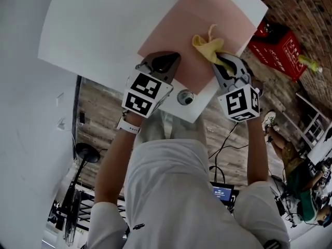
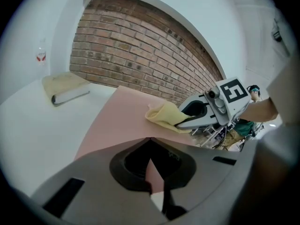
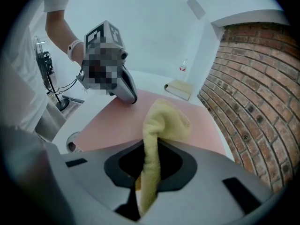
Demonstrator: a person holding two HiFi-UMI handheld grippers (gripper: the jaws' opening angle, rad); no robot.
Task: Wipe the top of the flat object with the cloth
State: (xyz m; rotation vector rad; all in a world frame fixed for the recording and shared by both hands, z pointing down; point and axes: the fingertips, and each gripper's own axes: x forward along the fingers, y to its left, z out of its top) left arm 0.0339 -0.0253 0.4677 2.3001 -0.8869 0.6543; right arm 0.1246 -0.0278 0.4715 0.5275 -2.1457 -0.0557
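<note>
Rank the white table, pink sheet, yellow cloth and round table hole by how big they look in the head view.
1. white table, which also runs out of frame at the top
2. pink sheet
3. yellow cloth, bunched up
4. round table hole
All lie on one surface, so nearness hardly skews the order.

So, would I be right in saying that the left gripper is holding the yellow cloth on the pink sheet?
Not quite: it is the right gripper that holds the yellow cloth, with its jaws shut on it, as the right gripper view shows. The cloth does lie on the pink sheet. The left gripper holds no cloth and sits at the sheet's near edge.
</note>
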